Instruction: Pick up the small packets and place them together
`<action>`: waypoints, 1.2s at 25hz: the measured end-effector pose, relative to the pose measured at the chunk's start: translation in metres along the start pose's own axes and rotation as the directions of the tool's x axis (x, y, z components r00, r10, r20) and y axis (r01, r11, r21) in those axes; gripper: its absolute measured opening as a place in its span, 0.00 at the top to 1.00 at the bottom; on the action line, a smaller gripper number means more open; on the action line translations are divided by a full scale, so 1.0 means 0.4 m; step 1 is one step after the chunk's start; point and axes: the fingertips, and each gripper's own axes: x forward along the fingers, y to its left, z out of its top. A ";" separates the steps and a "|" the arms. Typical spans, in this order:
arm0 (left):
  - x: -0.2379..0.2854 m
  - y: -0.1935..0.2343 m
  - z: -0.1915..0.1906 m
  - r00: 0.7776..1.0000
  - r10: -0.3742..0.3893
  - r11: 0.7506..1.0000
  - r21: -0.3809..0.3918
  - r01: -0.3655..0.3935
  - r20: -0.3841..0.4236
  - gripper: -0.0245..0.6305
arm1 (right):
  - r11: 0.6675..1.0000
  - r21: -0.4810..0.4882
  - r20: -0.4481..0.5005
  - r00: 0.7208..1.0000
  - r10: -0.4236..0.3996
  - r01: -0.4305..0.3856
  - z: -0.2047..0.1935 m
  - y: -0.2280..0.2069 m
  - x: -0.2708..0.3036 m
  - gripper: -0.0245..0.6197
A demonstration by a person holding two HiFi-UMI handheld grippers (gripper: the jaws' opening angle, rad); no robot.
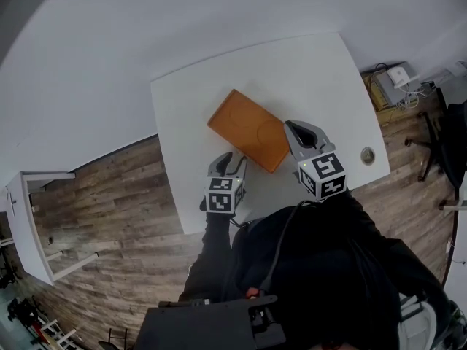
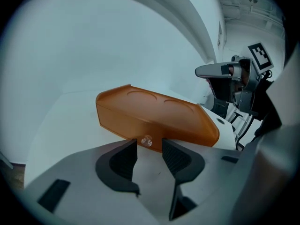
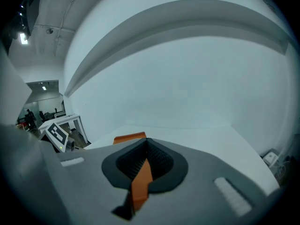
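Our left claw stood with its ribbed black jaws apart and pinched nothing. Its tips sat either side of a small clear crinkled bit at the near wall of the orange moulded plastic tray on the flat white table. We took that bit for a packet, though it was too small to be sure. Our right claw was clamped on the tray's thin, smooth right edge. We judged the first pick to be in hand; next, the left jaws needed to close gently on the slippery bit.

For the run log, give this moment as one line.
left gripper: open at orange box edge | right gripper: shut on orange box
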 end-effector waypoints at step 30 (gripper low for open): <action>0.045 0.001 -0.007 0.994 -0.087 0.964 0.246 0.101 -0.068 0.85 | 1.000 -0.016 -0.063 0.998 -0.009 0.008 -0.054 0.001 0.018 0.97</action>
